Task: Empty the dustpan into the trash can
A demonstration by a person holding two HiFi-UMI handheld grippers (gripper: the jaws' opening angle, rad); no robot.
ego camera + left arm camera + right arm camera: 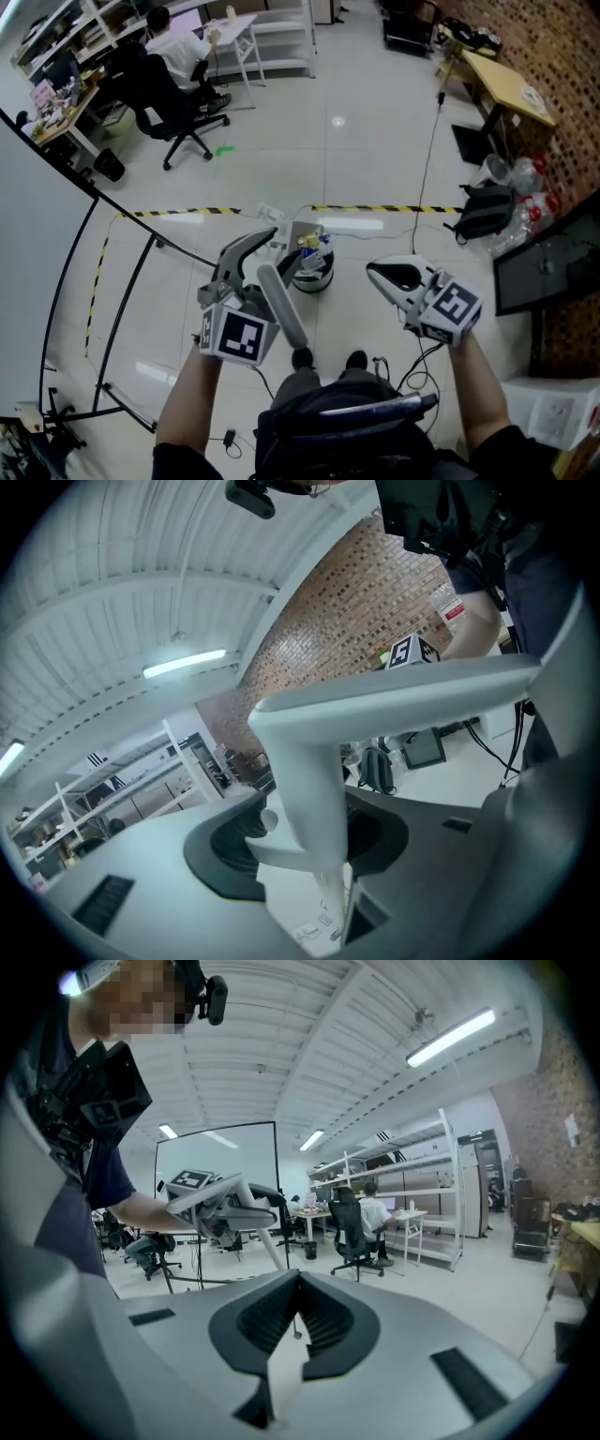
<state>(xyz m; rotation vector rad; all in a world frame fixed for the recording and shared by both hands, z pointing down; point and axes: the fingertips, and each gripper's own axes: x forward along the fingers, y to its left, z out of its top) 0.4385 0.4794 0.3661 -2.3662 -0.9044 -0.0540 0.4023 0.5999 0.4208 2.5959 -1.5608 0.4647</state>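
In the head view my left gripper [265, 240] is shut on the grey handle [281, 306] of a long-handled dustpan. Its grey pan [302, 234] hangs low over the floor, at the rim of a small white trash can [315, 274] with litter inside. In the left gripper view the pale handle [309, 761] runs down between the two jaws, and my left gripper [311, 847] clamps it. My right gripper [377, 271] is held out to the right of the can with nothing in it. In the right gripper view the pads of my right gripper [298, 1286] meet.
Yellow-and-black tape [187, 213] crosses the floor behind the can. A whiteboard stand [122, 300] is at the left, a black backpack [483, 212] and bottles at the right. A person sits in an office chair [173, 98] at the far desks. Cables lie near my feet.
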